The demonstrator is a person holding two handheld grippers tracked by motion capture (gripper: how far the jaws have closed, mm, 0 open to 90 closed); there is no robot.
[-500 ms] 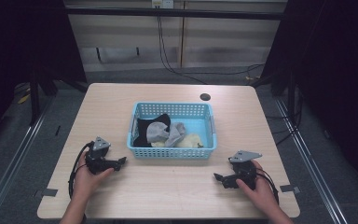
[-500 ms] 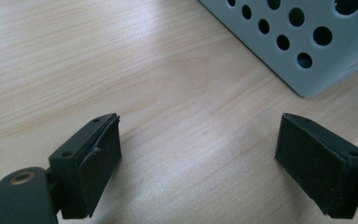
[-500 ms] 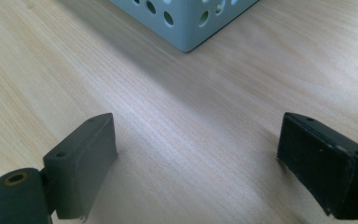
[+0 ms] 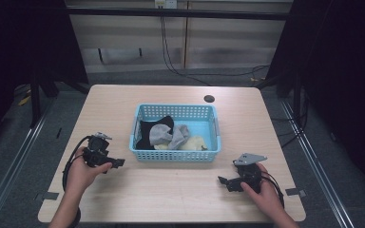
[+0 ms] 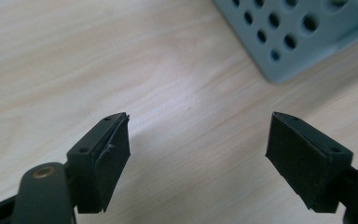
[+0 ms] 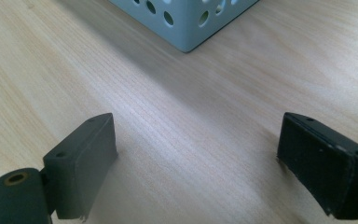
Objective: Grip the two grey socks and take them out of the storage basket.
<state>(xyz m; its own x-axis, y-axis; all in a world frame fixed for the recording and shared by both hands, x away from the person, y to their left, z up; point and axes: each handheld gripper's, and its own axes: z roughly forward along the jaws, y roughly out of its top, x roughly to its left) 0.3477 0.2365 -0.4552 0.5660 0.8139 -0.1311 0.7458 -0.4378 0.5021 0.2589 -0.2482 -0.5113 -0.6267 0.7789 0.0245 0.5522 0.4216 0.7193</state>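
A: Basket position relative to the tongs?

B: Blue basket (image 4: 176,154) sits mid-surface, between the two. Left tongs (image 4: 116,163) are just beside its near left corner, tips pointing at it, not touching. Right tongs (image 4: 223,181) are near its near right corner, a bit further off, tips pointing left.

A: Tongs state?

B: Both spread wide, nothing held. In the left gripper view the left tongs (image 5: 198,154) have bare wood surface (image 5: 74,70) between the pads. Same in the right gripper view for the right tongs (image 6: 198,163).

A: Hands?

B: Left hand (image 4: 83,171) comes in from the bottom left, forearm angled up, and grips its tool low on the surface. Right hand (image 4: 266,194) is at the bottom right, with a grey plate (image 4: 249,159) on top of its tool. Cables loop beside both.

A: Anything in the basket?

B: High view shows a black cloth (image 4: 152,130), a grey cloth (image 4: 168,135) and something yellowish (image 4: 192,142) inside. The gripper views catch just a perforated basket corner each, contents hidden. High view also has a dark round spot (image 4: 209,99) on the far surface.
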